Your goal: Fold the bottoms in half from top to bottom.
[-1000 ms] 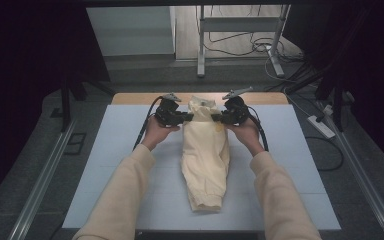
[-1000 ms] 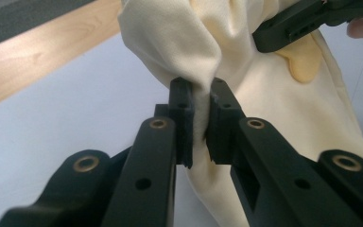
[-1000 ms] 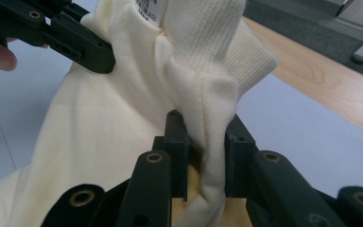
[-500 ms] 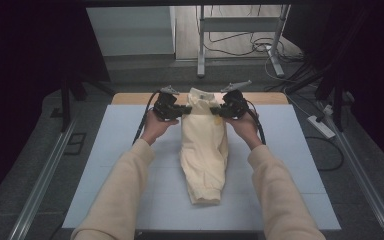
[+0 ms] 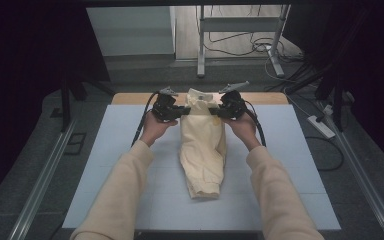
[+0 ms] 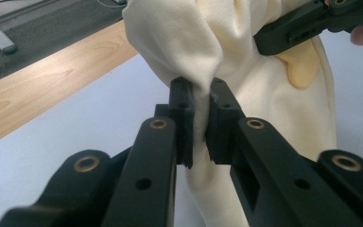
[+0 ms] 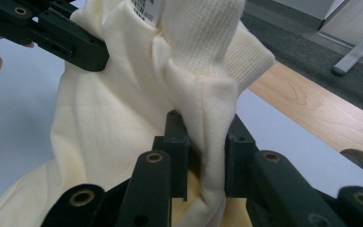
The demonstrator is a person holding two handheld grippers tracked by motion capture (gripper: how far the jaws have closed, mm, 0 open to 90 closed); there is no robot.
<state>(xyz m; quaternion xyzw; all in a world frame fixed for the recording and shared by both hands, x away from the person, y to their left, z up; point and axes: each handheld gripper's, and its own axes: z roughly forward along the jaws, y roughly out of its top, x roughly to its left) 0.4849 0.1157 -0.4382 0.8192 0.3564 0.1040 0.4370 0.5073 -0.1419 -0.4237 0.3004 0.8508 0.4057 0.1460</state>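
— What's over on the left side?

— The left gripper (image 5: 182, 111), held in the person's left hand (image 5: 155, 127). Its jaws are clenched on a fold of the cream garment (image 5: 202, 145), pinching the cloth tight at the garment's far end. From the left gripper view you can see the fabric (image 6: 203, 94) squeezed into the narrow gap between the two black pads.

— And the garment itself, where does it lie?

— In the middle of the white mat (image 5: 105, 165) on the table. Its far end is lifted between the two grippers, near the wooden strip (image 5: 130, 98) at the back edge. The rest trails toward the person and rests flat, with a ribbed cuff at the near end.

— Then the right?

— The right gripper (image 5: 219, 111), in the right hand (image 5: 242, 127), is grasping the other side of that raised end. Its jaws stand a little wider, because a thicker bunch of cloth (image 7: 208, 142) sits between them. There's a ribbed band and a small label just above the grip.

— How close are the two grippers?

— Near each other, level, with the bunched cloth between.
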